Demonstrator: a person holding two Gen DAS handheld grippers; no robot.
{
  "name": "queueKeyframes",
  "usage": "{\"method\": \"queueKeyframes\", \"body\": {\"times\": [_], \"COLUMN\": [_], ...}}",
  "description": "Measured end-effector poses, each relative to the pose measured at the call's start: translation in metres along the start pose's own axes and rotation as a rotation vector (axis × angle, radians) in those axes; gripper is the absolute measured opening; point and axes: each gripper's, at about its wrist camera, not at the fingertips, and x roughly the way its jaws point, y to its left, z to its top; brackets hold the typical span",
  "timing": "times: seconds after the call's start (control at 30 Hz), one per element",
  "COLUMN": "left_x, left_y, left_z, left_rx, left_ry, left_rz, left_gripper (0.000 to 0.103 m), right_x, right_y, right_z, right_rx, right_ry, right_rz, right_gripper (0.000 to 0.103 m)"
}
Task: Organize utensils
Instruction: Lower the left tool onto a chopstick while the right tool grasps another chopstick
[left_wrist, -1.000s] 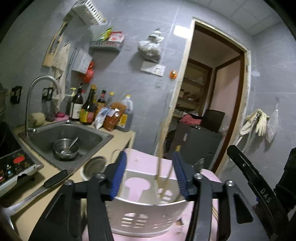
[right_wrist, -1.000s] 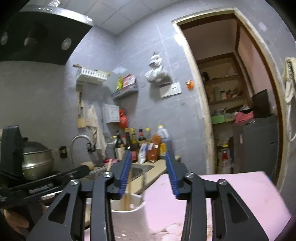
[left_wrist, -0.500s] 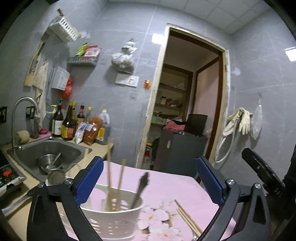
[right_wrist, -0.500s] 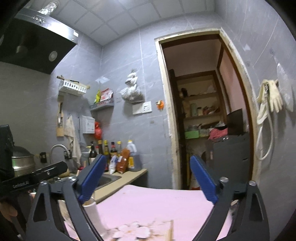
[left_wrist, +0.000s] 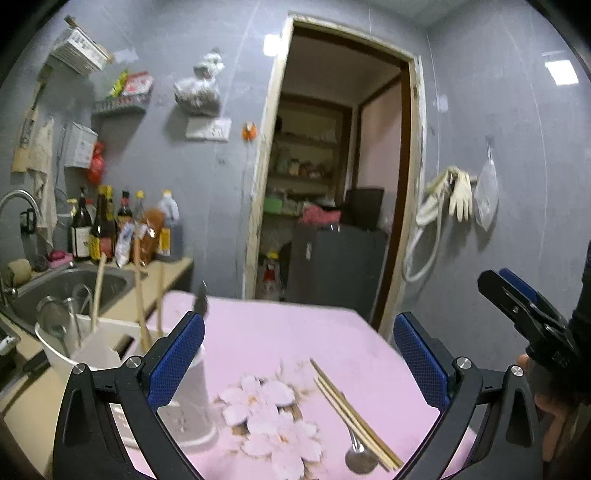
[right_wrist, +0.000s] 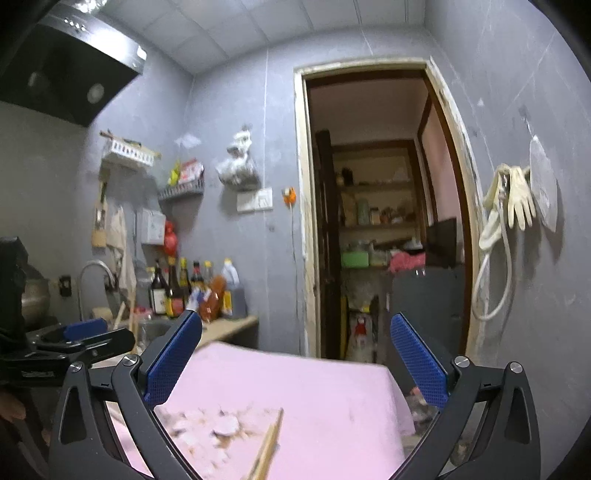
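Observation:
A white utensil holder (left_wrist: 99, 350) stands at the left of the pink flowered table (left_wrist: 280, 332). Wooden chopsticks (left_wrist: 138, 295), metal spoons and a dark-handled utensil (left_wrist: 201, 301) stand in it. A loose pair of chopsticks (left_wrist: 351, 406) and a metal spoon (left_wrist: 360, 458) lie on the cloth in front of my left gripper (left_wrist: 301, 363). That gripper is open wide and holds nothing. My right gripper (right_wrist: 295, 363) hovers over the table with its jaws opening and nothing between them. Chopstick tips (right_wrist: 267, 446) lie below it. Each gripper shows at the edge of the other's view: right gripper (left_wrist: 517, 306), left gripper (right_wrist: 81, 332).
A steel sink (left_wrist: 66, 291) with a tap sits left of the table, with sauce bottles (left_wrist: 107, 225) behind it on the counter. An open doorway (left_wrist: 332, 184) with a dark cabinet lies ahead. Gloves and a hose (left_wrist: 447, 195) hang on the right wall. A range hood (right_wrist: 62, 74) hangs upper left.
Both grippers have gone from partly closed to wide open. They have drawn away from the holder, which now sits at the left. The loose chopsticks and spoon have come into view.

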Motion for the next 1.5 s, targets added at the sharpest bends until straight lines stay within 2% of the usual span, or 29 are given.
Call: {"method": "queueKeyframes", "body": {"times": [0.23,0.4,0.53,0.67,0.73,0.87,1.0,1.2,1.5], "left_x": [0.031,0.051,0.068,0.086,0.094,0.105,0.112,0.119,0.133], "left_y": [-0.009,-0.011,-0.011,-0.007,-0.004,0.002,0.007,0.012,0.013], "left_z": [-0.03,-0.047,-0.055,-0.065,-0.07,-0.077,-0.081,-0.082,-0.078], "left_rx": [0.0,-0.013,0.001,-0.028,-0.054,-0.1,-0.127,-0.158,-0.195], "left_ry": [0.174,0.277,0.372,0.478,0.526,0.596,0.621,0.656,0.696], "left_rz": [-0.005,0.006,0.016,0.006,0.002,0.005,0.006,-0.016,-0.1], "left_gripper": [0.101,0.101,0.1,0.1,0.1,0.1,0.098,0.082,0.058], "right_x": [0.024,0.049,0.064,0.075,0.079,0.083,0.086,0.093,0.107], "right_y": [-0.021,-0.029,-0.028,-0.024,-0.021,-0.014,-0.007,0.001,0.007], "right_z": [-0.025,-0.047,-0.063,-0.077,-0.084,-0.094,-0.102,-0.111,-0.111], "right_rx": [0.04,0.065,0.065,0.056,0.041,0.015,0.006,-0.015,-0.104], "right_ry": [0.205,0.389,0.507,0.608,0.659,0.73,0.785,0.837,0.856], "right_rz": [0.002,0.027,0.059,0.107,0.128,0.17,0.216,0.248,0.197], "right_gripper": [0.102,0.094,0.077,0.055,0.051,0.04,0.036,0.035,0.029]}}
